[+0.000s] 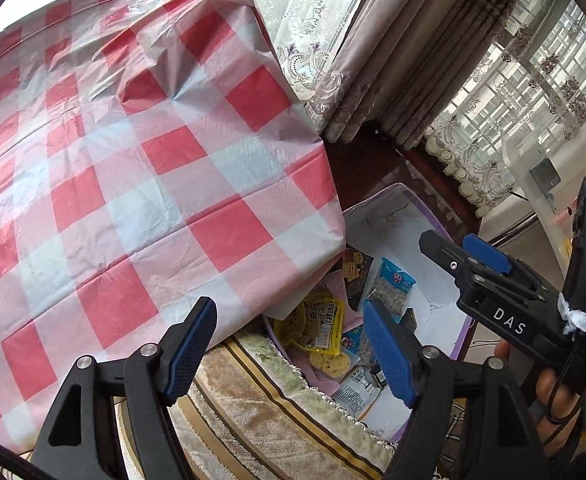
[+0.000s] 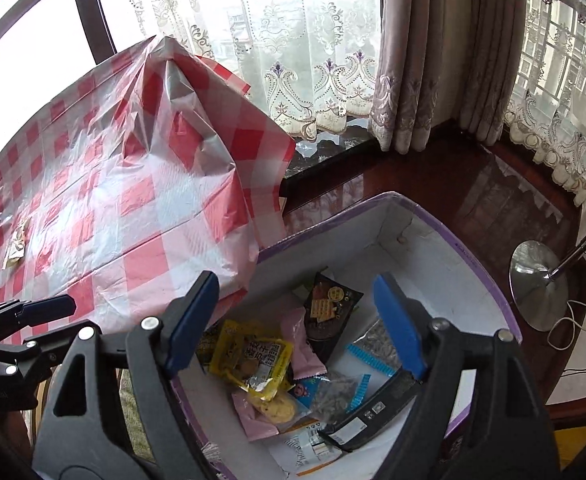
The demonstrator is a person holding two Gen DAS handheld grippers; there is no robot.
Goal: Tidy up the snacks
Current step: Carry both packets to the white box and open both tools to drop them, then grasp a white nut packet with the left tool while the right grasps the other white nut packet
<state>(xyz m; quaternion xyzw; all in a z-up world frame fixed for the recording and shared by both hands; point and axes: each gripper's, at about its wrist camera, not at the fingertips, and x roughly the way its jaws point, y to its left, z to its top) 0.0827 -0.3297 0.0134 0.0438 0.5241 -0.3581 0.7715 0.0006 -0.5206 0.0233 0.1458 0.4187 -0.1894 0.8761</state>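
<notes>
snacks are mostly in the box on the floor beside the table: yellow packet, dark packet, pink wrappers, a clear bag of seeds. right gripper hangs over the box, jaws spread, nothing between them. left gripper is near the table edge, also spread and empty. looks like the gap between a drop and the next pick. one small wrapper sits on the checked tablecloth, well apart from the box. next move probably: swing back to the table, close on that wrapper, carry it over.
</notes>
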